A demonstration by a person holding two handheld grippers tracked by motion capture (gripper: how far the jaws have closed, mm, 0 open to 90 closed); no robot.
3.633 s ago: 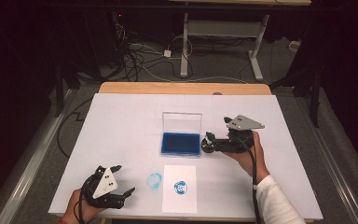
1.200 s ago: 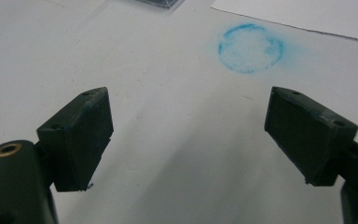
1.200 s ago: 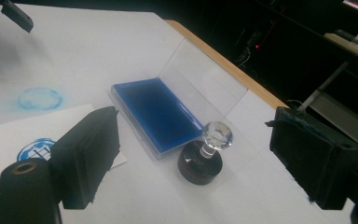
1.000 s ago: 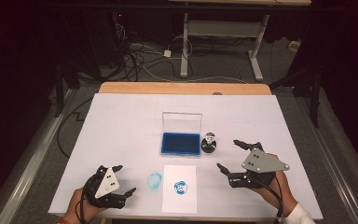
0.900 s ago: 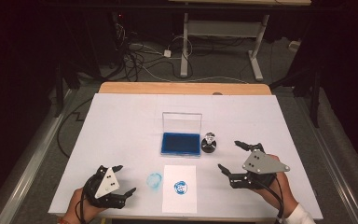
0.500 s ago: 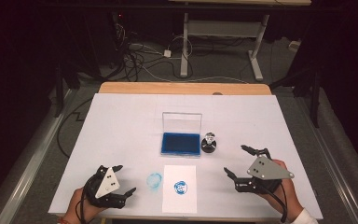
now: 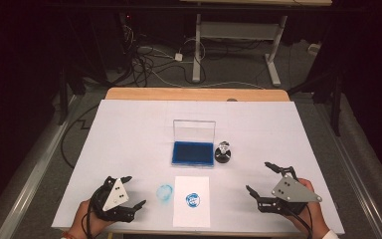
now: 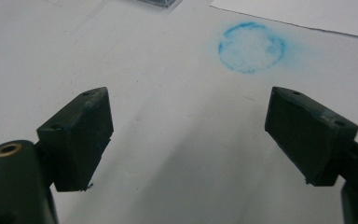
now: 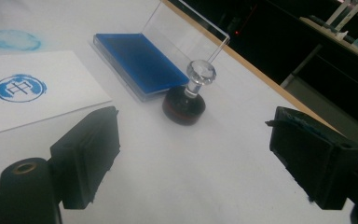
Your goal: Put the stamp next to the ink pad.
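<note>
A round stamp (image 7: pixel 223 153) (image 9: pixel 189 97) with a clear knob stands upright on the table, just right of the open blue ink pad (image 7: pixel 193 153) (image 9: pixel 140 61). A white sheet (image 7: pixel 192 201) (image 9: pixel 51 100) lies in front of the pad and bears a blue round print (image 7: pixel 193 200) (image 9: pixel 20 87). A faint blue ring mark (image 7: pixel 164 192) (image 8: pixel 251 47) stains the table left of the sheet. My right gripper (image 7: pixel 268 185) (image 9: pixel 205 154) rests open near the front right, apart from the stamp. My left gripper (image 7: pixel 132 193) (image 8: pixel 186 133) rests open at the front left, nothing between its jaws.
The white table (image 7: pixel 129 134) has a wooden strip (image 7: pixel 194 94) along its far edge. The ink pad's clear lid (image 7: pixel 194 131) stands raised behind it. Cables and desk legs lie on the floor beyond.
My right gripper let go of the stamp beside the ink pad, opened, and drew back toward the front right. The left gripper has not moved.
</note>
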